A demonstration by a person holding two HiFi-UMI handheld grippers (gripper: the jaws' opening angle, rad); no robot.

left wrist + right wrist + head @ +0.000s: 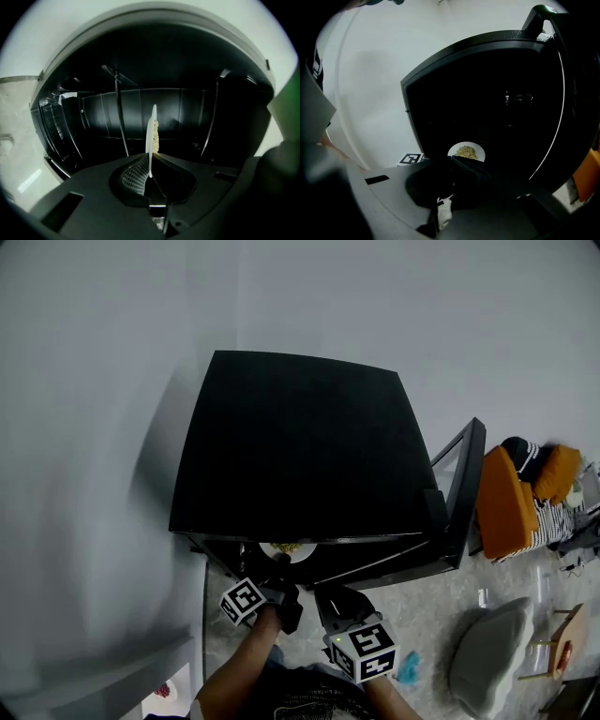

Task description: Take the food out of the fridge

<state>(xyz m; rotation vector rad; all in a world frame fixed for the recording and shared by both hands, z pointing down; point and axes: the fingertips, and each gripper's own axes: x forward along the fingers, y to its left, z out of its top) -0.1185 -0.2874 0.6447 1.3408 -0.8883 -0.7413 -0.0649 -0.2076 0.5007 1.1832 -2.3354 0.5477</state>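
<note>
The left claw point(151, 161) is clenched on the rim of the white plate point(150, 133), which stands edge-on ahead of it with food point(156, 133) on it, inside the open fridge point(187, 98). The right claw point(451, 163) is pressed together and empty, with the plate just beyond its tips.

This looks like a lived-in room of a home. A small black fridge point(300, 446) stands against a plain white wall point(112, 352) on a speckled floor point(441, 601). To its right are an orange seat point(504, 507), a grey cushion point(492, 652) and a small wooden stool point(565, 638).
</note>
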